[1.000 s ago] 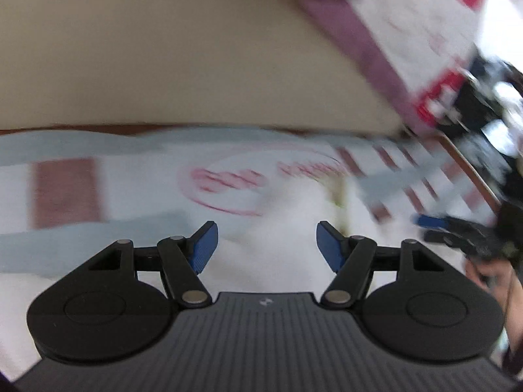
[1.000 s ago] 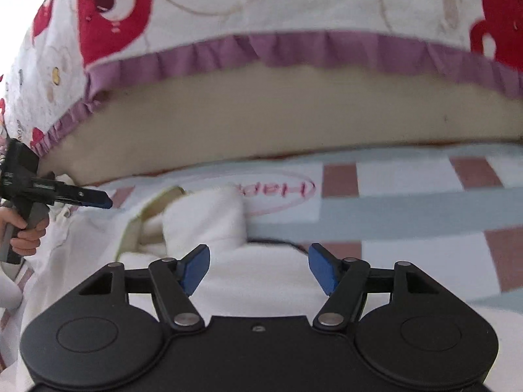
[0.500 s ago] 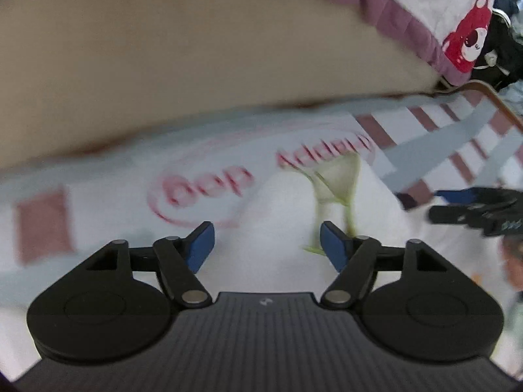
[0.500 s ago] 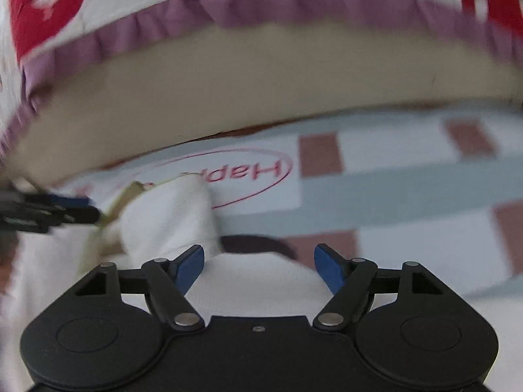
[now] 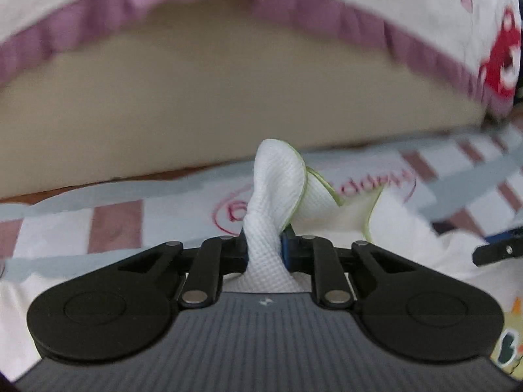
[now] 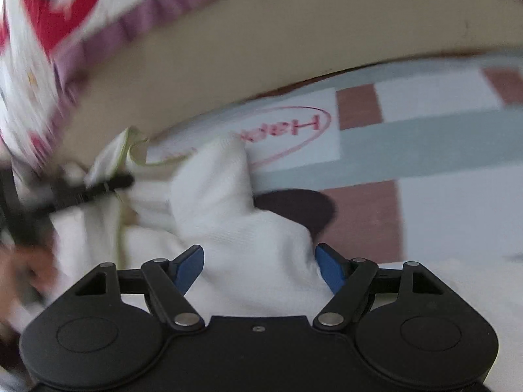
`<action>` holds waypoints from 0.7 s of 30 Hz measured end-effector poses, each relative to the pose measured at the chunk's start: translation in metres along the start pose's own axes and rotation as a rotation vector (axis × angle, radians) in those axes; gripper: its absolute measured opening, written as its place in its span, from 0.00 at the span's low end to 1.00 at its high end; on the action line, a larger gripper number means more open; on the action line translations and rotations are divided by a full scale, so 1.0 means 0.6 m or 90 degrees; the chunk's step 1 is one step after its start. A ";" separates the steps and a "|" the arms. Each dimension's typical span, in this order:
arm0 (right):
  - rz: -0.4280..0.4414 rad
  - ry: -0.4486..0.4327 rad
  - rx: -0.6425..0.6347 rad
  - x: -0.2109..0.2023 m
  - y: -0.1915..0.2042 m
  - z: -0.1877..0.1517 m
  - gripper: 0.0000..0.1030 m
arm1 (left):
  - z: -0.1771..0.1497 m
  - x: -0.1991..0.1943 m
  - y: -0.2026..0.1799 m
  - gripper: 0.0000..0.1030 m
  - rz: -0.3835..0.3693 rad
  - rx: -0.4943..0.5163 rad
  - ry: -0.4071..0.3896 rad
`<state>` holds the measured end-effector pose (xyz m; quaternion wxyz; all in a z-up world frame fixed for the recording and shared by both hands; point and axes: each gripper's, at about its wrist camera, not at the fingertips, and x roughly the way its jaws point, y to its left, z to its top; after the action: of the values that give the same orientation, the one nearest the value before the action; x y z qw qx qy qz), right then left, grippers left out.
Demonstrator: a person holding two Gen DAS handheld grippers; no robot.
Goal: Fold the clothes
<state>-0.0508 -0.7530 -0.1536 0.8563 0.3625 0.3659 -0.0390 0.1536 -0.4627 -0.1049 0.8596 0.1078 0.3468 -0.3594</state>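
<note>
A white textured garment with a thin green trim lies on a checked mat. My left gripper is shut on a bunched fold of it, and the cloth rises in a twist above the fingers. In the right wrist view the same white garment is heaped in front of my right gripper, which stands open with cloth lying between its blue fingertips. The left gripper shows blurred at the left of that view, pinching the trimmed edge. The right gripper's tip shows at the right edge of the left wrist view.
The mat has grey, white and brown squares and a red oval print. Behind it runs a beige mattress side under a white, red-patterned cover with a purple frill. A hand shows at the far left.
My left gripper has shut on a fold of the white garment and lifted it. The right gripper has moved in closer to the cloth and stays open.
</note>
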 end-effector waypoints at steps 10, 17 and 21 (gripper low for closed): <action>-0.041 -0.095 -0.091 0.022 0.055 -0.009 0.77 | -0.066 0.004 0.043 0.15 -0.048 -0.077 -0.005; -0.045 -0.089 -0.159 0.069 0.082 -0.028 0.77 | -0.076 -0.021 0.051 0.11 -0.079 -0.052 -0.012; -0.047 -0.085 -0.198 0.097 0.098 -0.039 0.35 | -0.081 -0.015 0.062 0.11 -0.090 -0.077 -0.003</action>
<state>-0.0029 -0.6832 -0.1677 0.9224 0.2081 0.3233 -0.0373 0.1496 -0.4096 -0.1370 0.8379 0.0304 0.3724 -0.3979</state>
